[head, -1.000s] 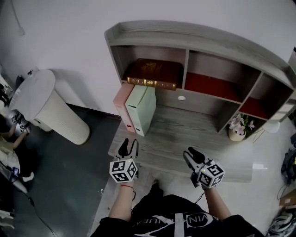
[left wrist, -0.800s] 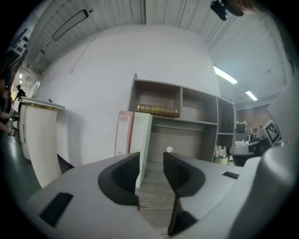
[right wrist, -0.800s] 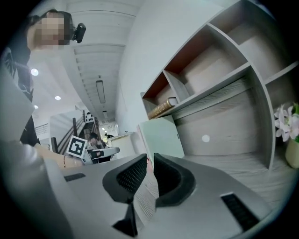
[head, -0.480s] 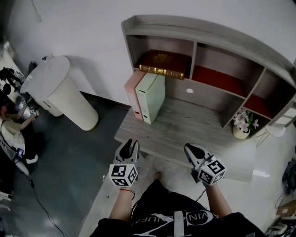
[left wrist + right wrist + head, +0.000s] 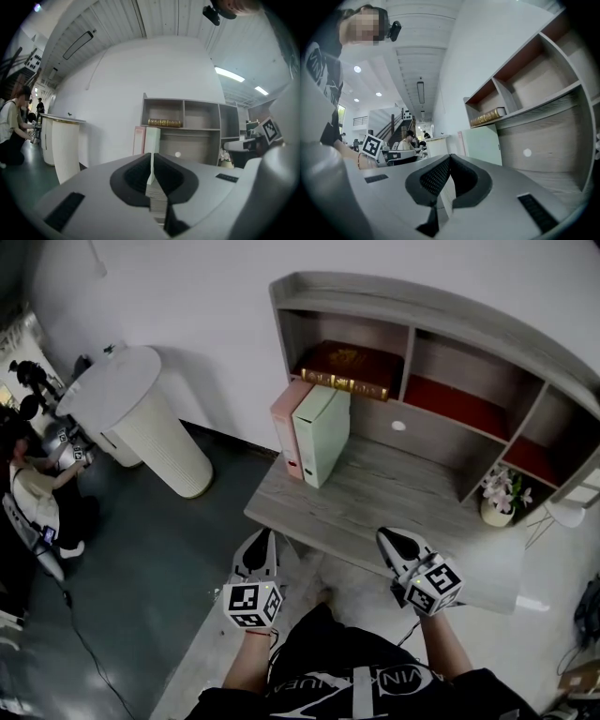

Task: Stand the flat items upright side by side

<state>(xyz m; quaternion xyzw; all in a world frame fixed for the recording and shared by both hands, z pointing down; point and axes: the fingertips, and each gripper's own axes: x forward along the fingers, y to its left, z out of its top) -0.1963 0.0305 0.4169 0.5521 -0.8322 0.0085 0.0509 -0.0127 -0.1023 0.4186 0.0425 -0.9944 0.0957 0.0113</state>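
A pink binder [image 5: 287, 426] and a pale green binder [image 5: 322, 432] stand upright, side by side, at the left of the grey desk [image 5: 375, 507]. A brown book [image 5: 345, 368] lies flat in the shelf compartment above them. My left gripper [image 5: 258, 547] hovers off the desk's front left edge. My right gripper [image 5: 391, 540] is over the front edge, further right. Both have just been closing and are shut with nothing between the jaws. The left gripper view shows its shut jaws pointing at the binders [image 5: 146, 139]. The right gripper view shows the green binder [image 5: 483, 144] beyond its shut jaws.
A white ribbed pedestal [image 5: 141, 423] stands on the dark floor to the left, with a crouching person [image 5: 33, 488] beyond it. A small flower pot [image 5: 495, 501] sits at the desk's right end. The shelf unit [image 5: 441, 324] has red-lined compartments.
Both grippers have pulled back from the desk towards me and closed their jaws. The binders and the book have not moved.
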